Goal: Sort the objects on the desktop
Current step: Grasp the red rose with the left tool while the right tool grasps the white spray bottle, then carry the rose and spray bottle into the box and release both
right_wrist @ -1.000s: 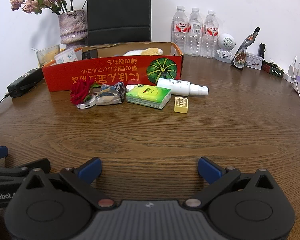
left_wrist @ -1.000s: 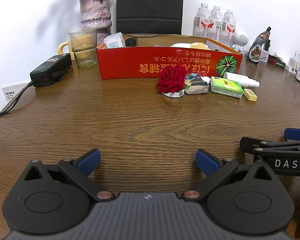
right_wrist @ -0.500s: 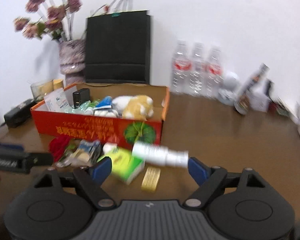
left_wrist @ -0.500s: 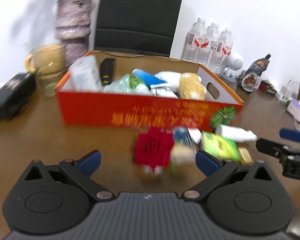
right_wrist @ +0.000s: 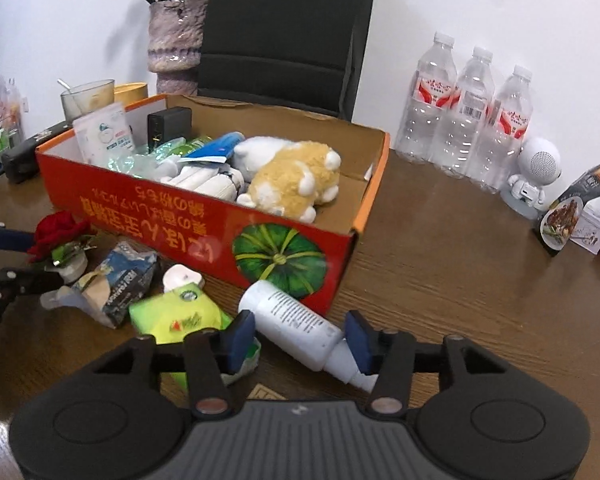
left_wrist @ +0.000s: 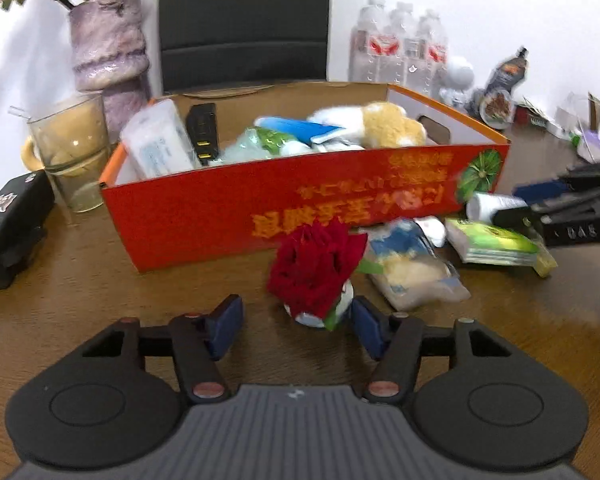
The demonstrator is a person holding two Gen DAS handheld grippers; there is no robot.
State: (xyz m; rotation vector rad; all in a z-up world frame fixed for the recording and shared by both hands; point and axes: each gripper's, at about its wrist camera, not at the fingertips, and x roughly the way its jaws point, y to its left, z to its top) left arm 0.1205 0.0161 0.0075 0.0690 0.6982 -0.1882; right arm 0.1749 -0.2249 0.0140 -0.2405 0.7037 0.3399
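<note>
Over on the left wrist view, the red box [left_wrist: 300,200] is the landmark. It's already got a fair bit in it: a plush toy [left_wrist: 384,130], a white packet [left_wrist: 156,144], a black charger [left_wrist: 202,132] and some blue and green wrappers. Just in front of the box, the rose [left_wrist: 316,268] is on the table between the blue pads of the left gripper [left_wrist: 296,322], which is open wide and not holding anything yet. Right of the rose lie a snack bag [left_wrist: 412,272] and a green tissue pack [left_wrist: 496,242].

From the right wrist view, same box [right_wrist: 204,224], same plush toy [right_wrist: 292,178] inside. In front of its pumpkin corner a white spray bottle [right_wrist: 296,324] lies on its side, with the right gripper [right_wrist: 300,338] spread open around its neck end, not clamped as far as I can tell. The tissue pack [right_wrist: 180,320] sits to the left.

So I'd say roughly halfway: several things boxed, about five loose ones left.
</note>
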